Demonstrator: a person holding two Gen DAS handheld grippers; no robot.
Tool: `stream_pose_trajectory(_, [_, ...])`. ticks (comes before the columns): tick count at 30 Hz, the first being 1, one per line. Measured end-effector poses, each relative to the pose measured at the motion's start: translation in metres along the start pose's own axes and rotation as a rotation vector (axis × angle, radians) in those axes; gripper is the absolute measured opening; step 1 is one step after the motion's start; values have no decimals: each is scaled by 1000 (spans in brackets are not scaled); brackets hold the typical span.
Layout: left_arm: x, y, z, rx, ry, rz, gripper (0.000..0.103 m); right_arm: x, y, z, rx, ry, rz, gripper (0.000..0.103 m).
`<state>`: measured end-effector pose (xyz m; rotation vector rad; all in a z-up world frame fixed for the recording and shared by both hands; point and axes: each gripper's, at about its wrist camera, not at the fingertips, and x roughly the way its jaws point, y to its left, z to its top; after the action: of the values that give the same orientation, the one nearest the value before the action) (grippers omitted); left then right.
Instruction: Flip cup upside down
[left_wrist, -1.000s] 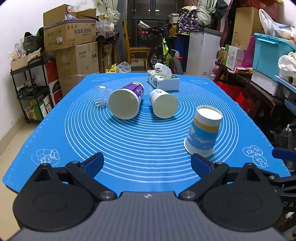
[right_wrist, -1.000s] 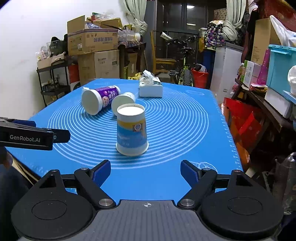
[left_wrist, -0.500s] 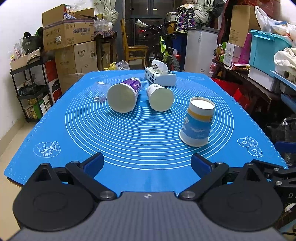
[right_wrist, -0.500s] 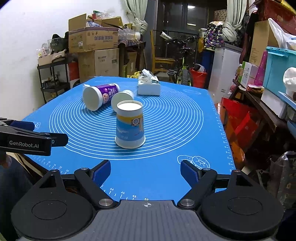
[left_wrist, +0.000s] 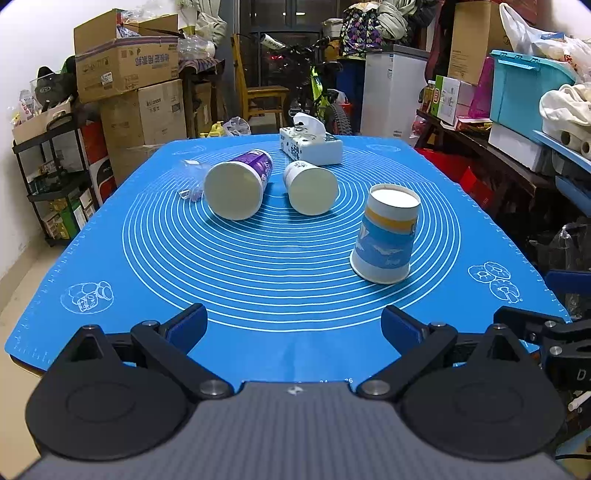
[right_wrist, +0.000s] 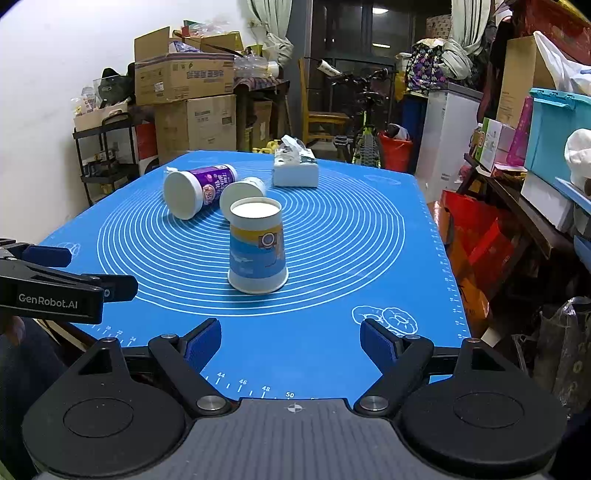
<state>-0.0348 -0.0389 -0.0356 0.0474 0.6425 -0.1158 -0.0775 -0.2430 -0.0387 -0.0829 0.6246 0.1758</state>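
Observation:
A blue-and-white paper cup with a yellow band stands upside down, base up, on the blue mat; it also shows in the right wrist view. A purple cup and a white cup lie on their sides farther back; the right wrist view shows them too, the purple cup and the white cup. My left gripper is open and empty at the mat's near edge. My right gripper is open and empty, in front of the upside-down cup.
A tissue box sits at the back of the mat. A clear plastic wrapper lies left of the purple cup. Cardboard boxes stand at the left, shelves with bins at the right. The left gripper's body shows in the right view.
Both grippers have drawn back toward the near edge of the mat, away from the cups. The upside-down cup and the lying cups have not moved.

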Motion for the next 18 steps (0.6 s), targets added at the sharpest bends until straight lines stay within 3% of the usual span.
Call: stream_pose_trajectory(18, [2, 0, 0, -3, 8, 5, 99, -3, -2, -1, 7, -8, 9, 85])
